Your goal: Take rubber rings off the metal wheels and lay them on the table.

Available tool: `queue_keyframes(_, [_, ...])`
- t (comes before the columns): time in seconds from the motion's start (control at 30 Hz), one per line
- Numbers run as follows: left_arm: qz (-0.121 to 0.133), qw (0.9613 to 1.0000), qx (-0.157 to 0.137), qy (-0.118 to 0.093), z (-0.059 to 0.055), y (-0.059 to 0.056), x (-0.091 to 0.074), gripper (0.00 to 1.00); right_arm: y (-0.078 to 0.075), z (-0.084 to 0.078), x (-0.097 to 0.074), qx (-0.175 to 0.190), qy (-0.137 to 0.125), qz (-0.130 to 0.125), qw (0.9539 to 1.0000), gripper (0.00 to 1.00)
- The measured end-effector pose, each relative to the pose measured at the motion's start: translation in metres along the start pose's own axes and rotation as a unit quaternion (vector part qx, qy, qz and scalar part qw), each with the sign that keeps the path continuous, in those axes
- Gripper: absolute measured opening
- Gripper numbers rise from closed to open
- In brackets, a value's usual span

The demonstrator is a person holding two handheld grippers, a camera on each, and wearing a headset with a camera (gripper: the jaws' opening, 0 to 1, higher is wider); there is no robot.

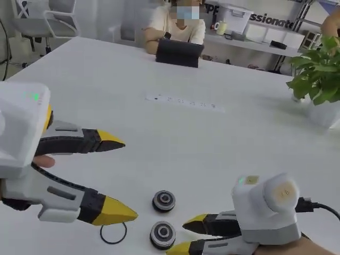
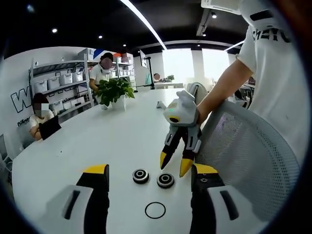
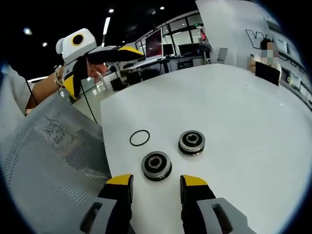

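White tabletop [image 1: 212, 159] bears one freed rubber ring [image 1: 113, 232]; left hand-held gripper [image 1: 130, 179] and right hand-held gripper [image 1: 178, 237] gape, nearer metal wheel [image 1: 162, 235] probably next

Head view: high, looking forward and down across my table [image 1: 159, 79]. Left gripper view: low over the tabletop, facing my right gripper [image 2: 173, 166]. Right gripper view: low and close, facing my left gripper [image 3: 100, 68]. All three share the loose ring [image 1: 113, 234] and the wheel [image 1: 162, 234] beside it.

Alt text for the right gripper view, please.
The right hand-held gripper, jaws open, faces the nearer metal wheel on a white table; a second metal wheel sits beyond. A black rubber ring lies flat beside them.
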State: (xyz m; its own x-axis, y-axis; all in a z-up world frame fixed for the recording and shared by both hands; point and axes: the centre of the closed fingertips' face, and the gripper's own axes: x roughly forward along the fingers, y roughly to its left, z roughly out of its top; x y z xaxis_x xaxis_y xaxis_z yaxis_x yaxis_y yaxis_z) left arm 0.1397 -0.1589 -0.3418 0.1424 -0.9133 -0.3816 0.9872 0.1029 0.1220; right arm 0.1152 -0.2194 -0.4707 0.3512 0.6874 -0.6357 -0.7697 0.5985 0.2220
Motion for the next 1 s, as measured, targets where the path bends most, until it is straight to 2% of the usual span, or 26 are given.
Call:
queue_keyframes(0.2, [-0.03,0.9995,0.005,0.008,-0.002,-0.012,0.015,0.6,0.0,0.0,0.003,-0.01,0.004,-0.006,0.9999,0.34])
queue_keyframes(0.4, [-0.047,0.9988,0.008,0.008,0.0,-0.015,0.032,0.56,0.0,0.002,0.004,-0.016,0.001,-0.01,0.9998,0.31])
queue_keyframes(0.5, [-0.053,0.9983,0.019,0.018,-0.003,-0.015,0.04,0.51,0.0,0.002,0.005,-0.017,0.001,-0.01,0.9998,0.3])
queue_keyframes(0.7, [-0.07,0.9971,0.019,0.025,-0.009,-0.019,0.057,0.45,0.001,0.001,0.006,-0.023,0.005,-0.009,0.9997,0.29])
queue_keyframes(0.8, [-0.083,0.9957,0.027,0.031,-0.017,-0.024,0.067,0.39,0.0,0.001,0.006,-0.024,0.006,-0.01,0.9997,0.28])
queue_keyframes(0.9, [-0.084,0.9954,0.029,0.036,-0.023,-0.026,0.073,0.33,-0.001,0.0,0.006,-0.024,0.007,-0.011,0.9996,0.26])
queue_keyframes(0.93, [-0.09,0.9947,0.026,0.042,-0.031,-0.026,0.078,0.32,-0.001,0.001,0.005,-0.023,0.006,-0.011,0.9997,0.26])
queue_keyframes(1.0, [-0.09,0.9945,0.021,0.049,-0.037,-0.026,0.082,0.31,-0.001,0.0,0.006,-0.025,0.007,-0.012,0.9996,0.26])
